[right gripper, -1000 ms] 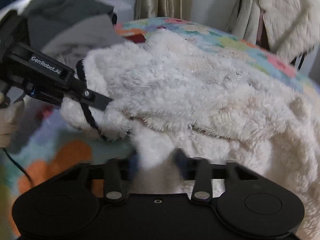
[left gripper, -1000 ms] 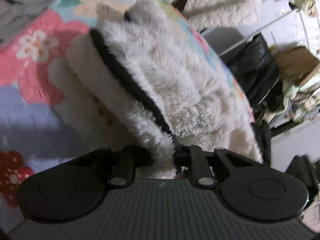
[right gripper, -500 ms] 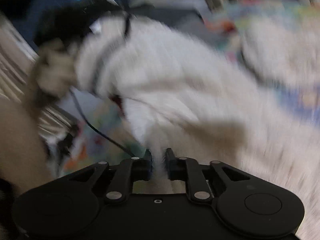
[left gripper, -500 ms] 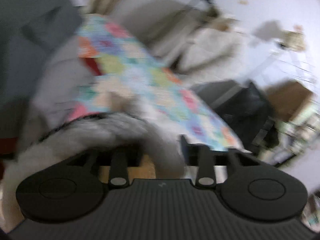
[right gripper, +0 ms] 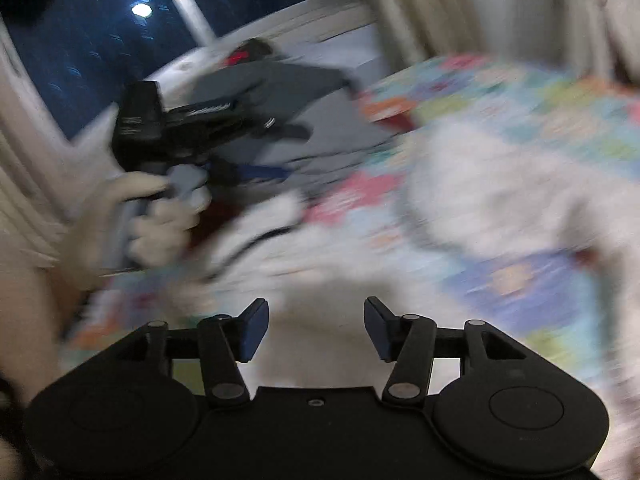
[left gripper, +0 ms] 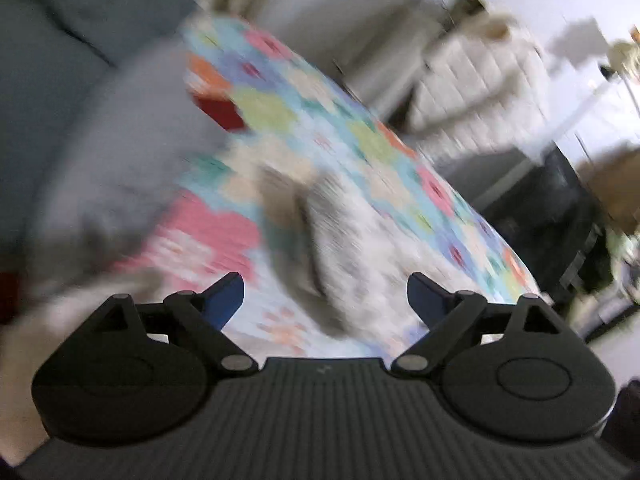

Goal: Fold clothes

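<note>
Left gripper [left gripper: 322,294] is gaping, released; right gripper [right gripper: 315,330] likewise, gripping nothing; fluffy white garment [left gripper: 352,240] is lying just ahead on the patterned bedspread [left gripper: 288,112], long axis running away, probably nearer the right; only the right view is showing the gloved hand [right gripper: 160,216].

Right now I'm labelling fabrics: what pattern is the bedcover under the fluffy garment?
Multicoloured floral patchwork bedcover of pink, green, blue and orange; clearest in the left wrist view.
</note>
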Action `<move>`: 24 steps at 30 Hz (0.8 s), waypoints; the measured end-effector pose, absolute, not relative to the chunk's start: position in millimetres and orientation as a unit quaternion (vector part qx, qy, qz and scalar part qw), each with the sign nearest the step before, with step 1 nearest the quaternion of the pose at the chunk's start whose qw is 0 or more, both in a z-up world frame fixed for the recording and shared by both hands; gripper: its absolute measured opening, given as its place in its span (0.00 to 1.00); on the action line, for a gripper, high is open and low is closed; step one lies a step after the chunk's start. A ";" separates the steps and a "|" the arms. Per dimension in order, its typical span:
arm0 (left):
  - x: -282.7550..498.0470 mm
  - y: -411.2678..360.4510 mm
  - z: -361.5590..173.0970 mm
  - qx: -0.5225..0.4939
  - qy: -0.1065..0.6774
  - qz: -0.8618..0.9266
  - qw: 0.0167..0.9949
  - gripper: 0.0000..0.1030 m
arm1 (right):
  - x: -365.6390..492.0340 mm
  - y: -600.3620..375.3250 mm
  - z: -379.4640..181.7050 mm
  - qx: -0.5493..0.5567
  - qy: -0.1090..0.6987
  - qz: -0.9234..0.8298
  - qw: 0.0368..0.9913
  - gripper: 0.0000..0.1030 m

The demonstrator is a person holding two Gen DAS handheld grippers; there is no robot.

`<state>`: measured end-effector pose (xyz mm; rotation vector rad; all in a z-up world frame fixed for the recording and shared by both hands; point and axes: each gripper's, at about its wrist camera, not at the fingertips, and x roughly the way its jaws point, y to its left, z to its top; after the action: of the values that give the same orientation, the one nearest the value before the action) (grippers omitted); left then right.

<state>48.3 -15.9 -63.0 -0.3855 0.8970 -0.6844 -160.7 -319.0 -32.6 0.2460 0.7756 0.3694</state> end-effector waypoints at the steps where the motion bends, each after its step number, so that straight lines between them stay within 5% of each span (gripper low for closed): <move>1: 51.7 -29.1 -67.1 -0.178 0.431 -0.336 0.818 0.87 | -156.9 -326.6 -34.7 0.101 0.373 0.139 0.912 0.57; 10: 89.1 -128.9 -150.4 -0.093 0.499 -0.327 0.797 0.90 | -138.2 -402.3 -91.2 0.043 0.406 -0.129 0.904 0.57; 11: 87.8 -132.0 -150.7 -0.092 0.480 -0.332 0.807 0.85 | -135.7 -406.2 -98.8 0.049 0.412 -0.133 0.900 0.57; 12: 86.5 -135.2 -150.4 -0.088 0.461 -0.340 0.815 0.52 | -134.0 -409.7 -105.9 0.055 0.418 -0.132 0.897 0.57; 14: 84.6 -140.2 -142.4 -0.064 0.435 -0.380 0.813 0.19 | -132.6 -414.7 -118.3 0.063 0.428 -0.113 0.894 0.54; 16: 79.8 -131.7 -124.9 -0.058 0.391 -0.373 0.839 0.14 | -132.9 -412.0 -124.5 0.057 0.431 -0.091 0.896 0.25; 18: 71.6 -116.1 -97.2 -0.038 0.309 -0.355 0.882 0.13 | -138.5 -413.6 -123.7 0.090 0.422 -0.049 0.901 0.20; 20: 64.3 -95.5 -68.0 -0.016 0.230 -0.332 0.914 0.13 | -146.4 -415.3 -120.4 0.140 0.405 0.006 0.903 0.01; 24: 85.7 -47.2 -60.5 -0.067 0.293 -0.288 0.909 0.15 | -152.0 -408.0 -126.5 0.172 0.422 0.051 0.889 0.02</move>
<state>85.7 -47.2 -60.5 -0.1390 0.6038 -0.5948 -152.0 -408.0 -126.5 0.3584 0.8768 0.1050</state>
